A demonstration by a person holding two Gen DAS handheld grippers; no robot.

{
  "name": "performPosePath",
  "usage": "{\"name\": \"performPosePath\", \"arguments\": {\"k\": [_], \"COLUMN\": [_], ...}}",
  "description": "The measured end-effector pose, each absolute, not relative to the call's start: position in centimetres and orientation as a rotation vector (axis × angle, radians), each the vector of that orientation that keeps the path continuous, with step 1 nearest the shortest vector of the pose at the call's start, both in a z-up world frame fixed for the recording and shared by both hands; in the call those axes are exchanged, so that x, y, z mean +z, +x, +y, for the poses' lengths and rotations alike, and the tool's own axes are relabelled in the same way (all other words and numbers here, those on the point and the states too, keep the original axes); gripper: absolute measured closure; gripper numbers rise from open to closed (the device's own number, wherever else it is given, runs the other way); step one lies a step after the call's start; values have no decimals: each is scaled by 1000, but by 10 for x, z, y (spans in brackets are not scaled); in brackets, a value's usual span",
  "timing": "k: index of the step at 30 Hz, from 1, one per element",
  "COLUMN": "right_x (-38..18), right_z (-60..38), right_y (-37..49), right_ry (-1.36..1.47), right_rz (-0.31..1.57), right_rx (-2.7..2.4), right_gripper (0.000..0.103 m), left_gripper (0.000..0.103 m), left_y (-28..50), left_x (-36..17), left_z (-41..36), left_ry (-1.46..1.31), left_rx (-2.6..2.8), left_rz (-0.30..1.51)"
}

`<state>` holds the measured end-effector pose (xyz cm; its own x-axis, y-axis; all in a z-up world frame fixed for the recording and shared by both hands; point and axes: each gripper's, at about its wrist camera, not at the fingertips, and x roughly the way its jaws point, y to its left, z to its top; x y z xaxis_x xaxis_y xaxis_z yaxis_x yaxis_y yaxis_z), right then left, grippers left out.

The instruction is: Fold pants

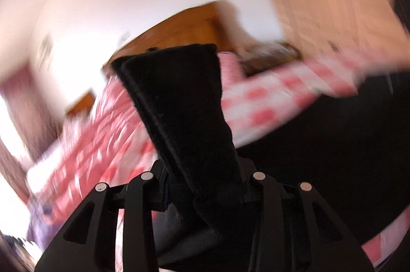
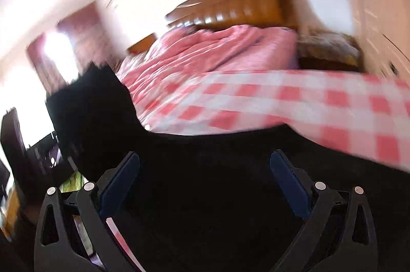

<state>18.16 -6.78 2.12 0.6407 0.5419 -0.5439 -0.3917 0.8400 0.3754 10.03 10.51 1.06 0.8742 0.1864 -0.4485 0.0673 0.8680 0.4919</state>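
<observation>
Black pants (image 1: 179, 103) rise at frame centre, clenched in the left gripper (image 1: 202, 185); the right gripper (image 2: 205, 169) spreads released over them, low in its frame.

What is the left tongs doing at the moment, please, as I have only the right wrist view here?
Observer: The left tongs are shut on a raised end of the black pants.
Operator: Thank you. Does the fabric reach beyond their tips?
Observer: Yes, it stands up past them as a broad flap with a stitched hem at its top.
Operator: And what lies behind that flap?
Observer: The red and white checked bedcover, with the wooden headboard beyond, all blurred.
</observation>
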Motion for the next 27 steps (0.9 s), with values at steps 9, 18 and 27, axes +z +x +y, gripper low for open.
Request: {"name": "performPosePath", "arguments": {"k": [9,18,27], "right_x": [-21,-42,-61], "right_z": [-162,-116,-32], "right_y": [146,146,164], "right_ry": [418,580,582], "right_rz": [781,939,1139], "right_rx": [423,668,733], "right_gripper": [5,5,27], "left_gripper": [24,4,4], "left_y": [87,32,45], "left_x": [-67,2,-39], "left_z": [28,172,268], "left_ry": [676,172,34], "left_rx": [-189,-196,34], "left_rz": [621,515,615]}}
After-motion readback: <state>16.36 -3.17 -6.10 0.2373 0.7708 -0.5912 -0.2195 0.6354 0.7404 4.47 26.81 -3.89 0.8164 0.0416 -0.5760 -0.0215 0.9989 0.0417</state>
